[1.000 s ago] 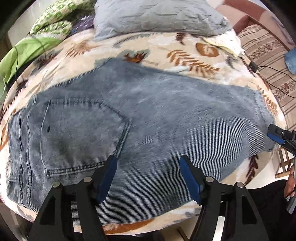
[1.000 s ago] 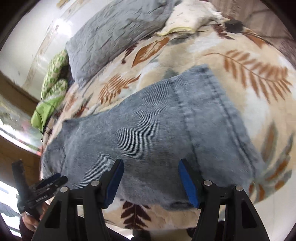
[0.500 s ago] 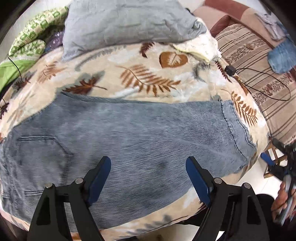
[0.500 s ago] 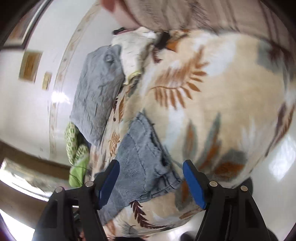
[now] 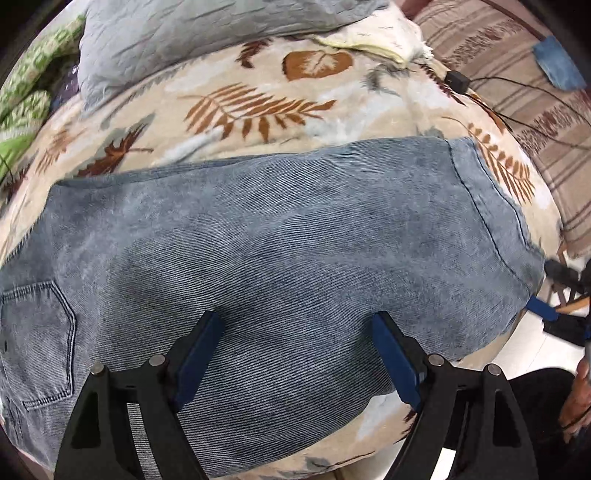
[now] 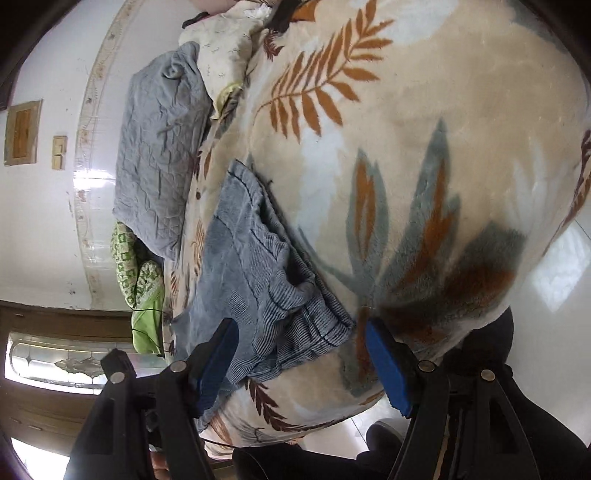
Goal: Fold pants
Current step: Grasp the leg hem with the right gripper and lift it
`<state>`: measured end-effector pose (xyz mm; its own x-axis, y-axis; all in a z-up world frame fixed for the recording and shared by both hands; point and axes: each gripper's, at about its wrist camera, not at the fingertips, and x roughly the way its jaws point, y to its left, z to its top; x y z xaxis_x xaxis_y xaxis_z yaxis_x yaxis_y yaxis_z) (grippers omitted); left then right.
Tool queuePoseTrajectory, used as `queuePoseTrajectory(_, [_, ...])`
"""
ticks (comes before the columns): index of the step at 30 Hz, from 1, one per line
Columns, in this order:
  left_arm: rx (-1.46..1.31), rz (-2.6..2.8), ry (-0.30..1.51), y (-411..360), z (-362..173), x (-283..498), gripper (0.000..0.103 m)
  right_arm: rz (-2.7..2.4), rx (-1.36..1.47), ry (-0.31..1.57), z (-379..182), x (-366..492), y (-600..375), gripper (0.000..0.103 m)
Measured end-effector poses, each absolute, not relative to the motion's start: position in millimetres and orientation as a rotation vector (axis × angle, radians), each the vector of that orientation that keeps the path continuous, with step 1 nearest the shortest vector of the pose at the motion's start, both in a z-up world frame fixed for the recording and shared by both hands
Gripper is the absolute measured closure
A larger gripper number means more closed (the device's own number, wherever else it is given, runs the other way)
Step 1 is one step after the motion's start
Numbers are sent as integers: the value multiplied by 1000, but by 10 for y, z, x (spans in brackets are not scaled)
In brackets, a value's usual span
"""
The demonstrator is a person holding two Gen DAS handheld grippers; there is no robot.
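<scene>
Left gripper (image 5: 295, 354): black frame, blue pads, jaws spread wide with nothing between them. Directly ahead of and between the jaws lies the pair of faded blue corduroy-textured denim pants (image 5: 280, 240), spread flat on the beige fleece blanket with brown and grey leaf print (image 5: 258, 107). A stitched back pocket (image 5: 37, 339) sits outboard of the left jaw; the hemmed leg end (image 5: 495, 221) lies beyond and outboard of the right jaw, reaching the blanket's edge. Whether the pads touch the fabric cannot be told.

Farther ahead, past the pants, a grey quilted pillow (image 5: 207, 33) rests at the far side of the blanket, with a green-and-white patterned cloth (image 5: 26, 92) off to the far left. Far right of the jaws, a small black adapter with cable (image 5: 457, 79) lies at the blanket's edge beside a brown striped cover (image 5: 517, 74).

Right gripper (image 6: 297, 350): jaws likewise spread, gripping nothing. The rumpled hem end of the pants (image 6: 266, 280) lies between the jaws, nearer the left pad; the right pad stands over bare blanket (image 6: 443, 147). The leg runs ahead and leftward from the jaws. Beyond it lies the grey pillow (image 6: 159, 147), with the green cloth (image 6: 140, 280) to its left, against a white wall (image 6: 55, 74).
</scene>
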<state>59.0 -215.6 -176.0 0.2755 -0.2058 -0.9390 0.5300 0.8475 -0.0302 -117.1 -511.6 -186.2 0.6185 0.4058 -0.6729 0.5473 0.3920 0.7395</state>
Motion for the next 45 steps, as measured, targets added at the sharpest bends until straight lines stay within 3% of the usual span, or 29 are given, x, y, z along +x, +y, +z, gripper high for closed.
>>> queuePoseTrajectory(7, [287, -557, 1198, -2163, -1696, 561, 18, -43, 1289, 890, -1891, -949, -4999, 30])
queuePoseTrajectory(9, [303, -559, 1195, -2174, -1738, 545, 18, -43, 1325, 853, -1908, -933, -4997, 45])
queuePoseTrajectory(11, [334, -561, 1162, -2173, -1773, 479, 17, -66, 1322, 834, -1898, -910, -5013, 50])
queuePoseTrajectory(16, [367, -592, 1146, -2176, -1741, 354, 15, -94, 1261, 871, -1909, -741, -4953, 51])
queuePoseTrajectory(19, [274, -590, 1169, -2021, -1656, 448, 15, -113, 1203, 851, -1807, -695, -4905, 70])
queuePoseTrajectory(26, [123, -541, 1171, -1579, -1489, 527, 15, -93, 1003, 798, -1450, -487, -4581, 77])
queuePoseTrajectory(32, [99, -460, 1231, -1309, -1627, 679, 15, 1, 822, 799, -1191, -225, -4014, 77])
queuePoseTrajectory(40, [-21, -414, 1177, -735, -1442, 681, 15, 233, 764, 923, -1294, 153, -3177, 77])
queuePoseTrajectory(43, [-77, -389, 1175, -517, -1414, 691, 15, 281, 807, 1026, -1438, 306, -2966, 68])
queuePoseTrajectory(45, [-111, -384, 1175, -420, -1405, 692, 15, 325, 841, 1094, -1510, 394, -2855, 36])
